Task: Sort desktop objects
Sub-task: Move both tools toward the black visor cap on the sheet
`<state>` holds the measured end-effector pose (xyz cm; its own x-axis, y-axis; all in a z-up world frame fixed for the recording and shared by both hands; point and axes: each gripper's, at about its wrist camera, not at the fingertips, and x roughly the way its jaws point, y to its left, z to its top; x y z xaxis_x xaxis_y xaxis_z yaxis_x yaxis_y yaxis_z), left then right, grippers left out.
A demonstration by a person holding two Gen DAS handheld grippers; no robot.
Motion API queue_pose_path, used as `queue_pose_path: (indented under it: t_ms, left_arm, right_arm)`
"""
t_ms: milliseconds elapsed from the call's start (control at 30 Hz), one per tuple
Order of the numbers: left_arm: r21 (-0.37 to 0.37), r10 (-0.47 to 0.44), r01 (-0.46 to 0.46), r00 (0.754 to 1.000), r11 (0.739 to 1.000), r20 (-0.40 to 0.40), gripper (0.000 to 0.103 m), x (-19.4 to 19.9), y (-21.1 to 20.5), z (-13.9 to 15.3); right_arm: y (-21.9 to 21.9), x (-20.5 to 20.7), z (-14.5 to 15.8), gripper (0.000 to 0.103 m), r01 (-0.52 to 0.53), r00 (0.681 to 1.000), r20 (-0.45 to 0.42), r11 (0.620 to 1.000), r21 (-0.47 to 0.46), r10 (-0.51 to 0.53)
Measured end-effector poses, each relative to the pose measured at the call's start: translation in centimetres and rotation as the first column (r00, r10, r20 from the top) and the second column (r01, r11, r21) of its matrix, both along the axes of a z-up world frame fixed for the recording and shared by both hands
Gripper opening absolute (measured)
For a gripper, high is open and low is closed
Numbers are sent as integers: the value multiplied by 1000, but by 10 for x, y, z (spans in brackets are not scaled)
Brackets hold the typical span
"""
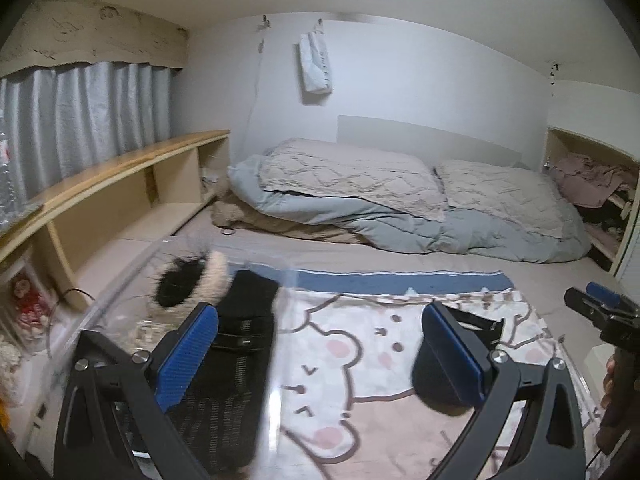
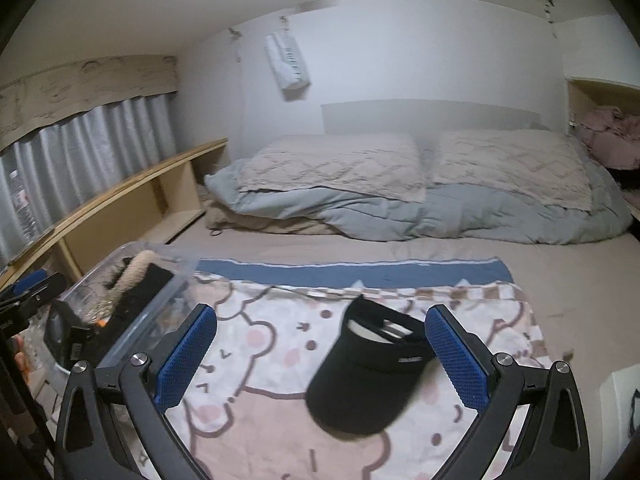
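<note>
Visor [image 2: 366, 376] on blanket [image 2: 256, 412] | clear bin [image 2: 132, 332]: furry item [image 1: 192, 280] | both claws spread, empty

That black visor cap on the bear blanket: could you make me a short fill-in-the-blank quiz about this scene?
1. The visor cap lies on the ___ blanket.
2. The furry item sits inside a clear plastic ___.
3. The right tool is ___, holding nothing.
4. Two pillows rest on a grey ___.

Missing: bear; bin; open; duvet
</note>
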<state>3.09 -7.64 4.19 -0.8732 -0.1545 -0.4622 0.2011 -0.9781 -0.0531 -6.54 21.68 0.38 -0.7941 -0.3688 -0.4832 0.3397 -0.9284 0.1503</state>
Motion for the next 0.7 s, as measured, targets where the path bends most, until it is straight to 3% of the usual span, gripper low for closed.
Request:
queue_pose_path:
  t_ms: [300, 700]
  left_arm:
    - [-7, -43, 43, 999, 999, 6, 103, -30, 36, -9]
    - [-4, -97, 97, 995, 995, 29, 103, -62, 76, -23]
  right_arm:
    - [35, -10, -12, 103, 92, 995, -33, 996, 8, -92]
    - [55, -25, -30, 103, 156, 988, -1, 988, -9, -156]
